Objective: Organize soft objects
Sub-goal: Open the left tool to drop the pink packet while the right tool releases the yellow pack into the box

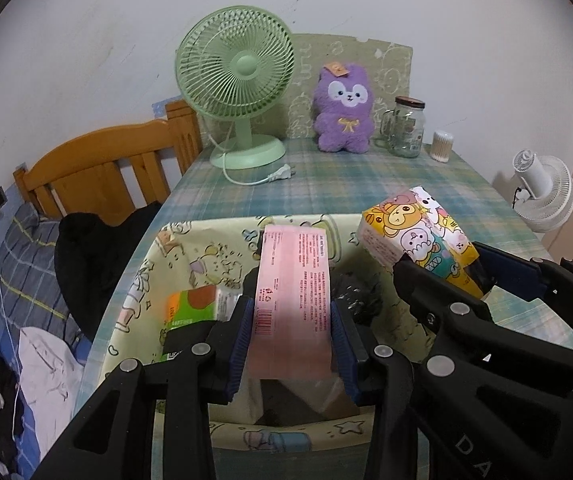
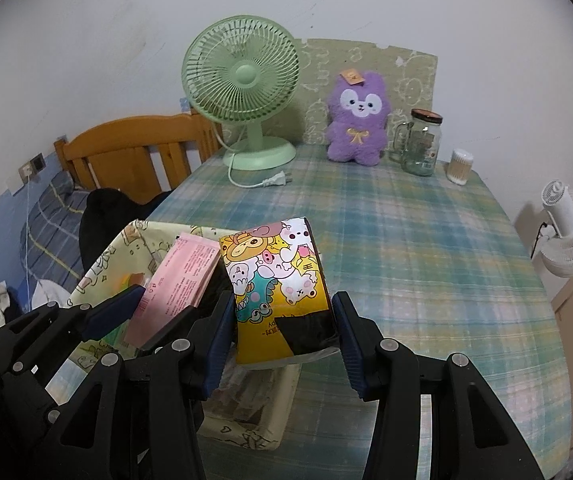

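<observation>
My left gripper [image 1: 292, 334] is shut on a pink tissue pack [image 1: 292, 280] and holds it over a cream cartoon-print fabric basket [image 1: 190, 240]. An orange-green pack [image 1: 198, 302] lies inside the basket. My right gripper [image 2: 282, 328] is shut on a yellow cartoon-animal tissue pack [image 2: 276, 276], held above the basket's right edge [image 2: 134, 236]. The yellow pack also shows in the left wrist view [image 1: 414, 236], and the pink pack shows in the right wrist view [image 2: 178, 280]. A purple plush toy [image 1: 342, 108] sits upright at the back of the table.
A green desk fan [image 1: 238, 80] with a loose plug stands at the back left. A glass jar mug [image 1: 406, 128] and a cotton-swab tub [image 1: 442, 146] stand by the plush. A bed with clothes [image 1: 26, 320] lies left; a white fan [image 1: 546, 192] stands right. The plaid tablecloth [image 2: 426, 248] covers the table.
</observation>
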The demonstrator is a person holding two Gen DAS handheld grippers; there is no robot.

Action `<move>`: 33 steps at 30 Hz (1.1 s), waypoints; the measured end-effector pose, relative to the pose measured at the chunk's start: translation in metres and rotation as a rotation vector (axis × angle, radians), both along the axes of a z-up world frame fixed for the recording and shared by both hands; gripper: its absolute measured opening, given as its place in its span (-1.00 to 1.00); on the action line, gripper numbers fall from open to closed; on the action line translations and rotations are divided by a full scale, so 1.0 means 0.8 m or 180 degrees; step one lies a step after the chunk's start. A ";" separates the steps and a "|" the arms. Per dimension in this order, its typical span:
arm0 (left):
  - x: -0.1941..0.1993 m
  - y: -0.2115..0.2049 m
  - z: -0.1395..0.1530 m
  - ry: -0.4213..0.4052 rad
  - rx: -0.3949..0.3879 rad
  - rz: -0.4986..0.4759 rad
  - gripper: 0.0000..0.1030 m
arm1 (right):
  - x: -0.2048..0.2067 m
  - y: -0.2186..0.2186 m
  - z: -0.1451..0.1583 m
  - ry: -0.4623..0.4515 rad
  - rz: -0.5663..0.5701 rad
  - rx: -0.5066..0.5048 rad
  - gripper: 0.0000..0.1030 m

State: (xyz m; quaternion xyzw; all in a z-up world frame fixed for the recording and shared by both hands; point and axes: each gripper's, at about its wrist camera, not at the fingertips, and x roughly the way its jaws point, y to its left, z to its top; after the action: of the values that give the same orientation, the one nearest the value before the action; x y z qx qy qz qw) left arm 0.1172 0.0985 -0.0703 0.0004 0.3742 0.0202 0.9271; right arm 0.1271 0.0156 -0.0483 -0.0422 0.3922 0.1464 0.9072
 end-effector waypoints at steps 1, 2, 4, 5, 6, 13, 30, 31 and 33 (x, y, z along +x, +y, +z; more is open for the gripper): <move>0.001 0.002 -0.001 0.0010 0.0008 0.0018 -0.21 | 0.000 0.002 -0.001 0.0008 0.0013 0.0001 0.02; 0.000 0.004 -0.002 0.0019 0.0019 0.0036 -0.21 | 0.000 0.004 -0.003 0.0019 0.0030 0.0007 0.01; 0.000 0.007 -0.003 0.0039 0.0029 0.0048 -0.21 | 0.001 0.008 -0.005 0.0034 0.0058 0.0012 0.02; 0.000 0.008 -0.003 0.0049 0.0032 0.0046 -0.20 | 0.002 0.009 -0.005 0.0042 0.0075 0.0018 0.02; 0.000 0.009 -0.003 0.0060 0.0038 0.0054 -0.15 | 0.002 0.011 -0.005 0.0051 0.0097 0.0030 0.01; -0.001 0.016 -0.002 0.0068 0.0023 0.0097 0.28 | 0.007 0.022 -0.007 0.0076 0.0188 0.0059 0.01; 0.002 0.027 -0.009 0.0181 0.0068 0.0110 0.65 | 0.019 0.032 -0.025 0.0243 0.0243 0.0284 0.11; 0.002 0.027 -0.011 0.0187 0.0066 0.0108 0.66 | 0.018 0.033 -0.025 0.0240 0.0236 0.0259 0.13; 0.002 0.027 -0.011 0.0191 0.0061 0.0107 0.67 | 0.017 0.032 -0.025 0.0228 0.0198 0.0215 0.22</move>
State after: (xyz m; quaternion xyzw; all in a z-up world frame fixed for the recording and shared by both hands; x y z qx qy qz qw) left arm 0.1184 0.1199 -0.0792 0.0036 0.4015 0.0393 0.9150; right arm 0.1408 0.0408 -0.0684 -0.0184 0.4177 0.1891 0.8885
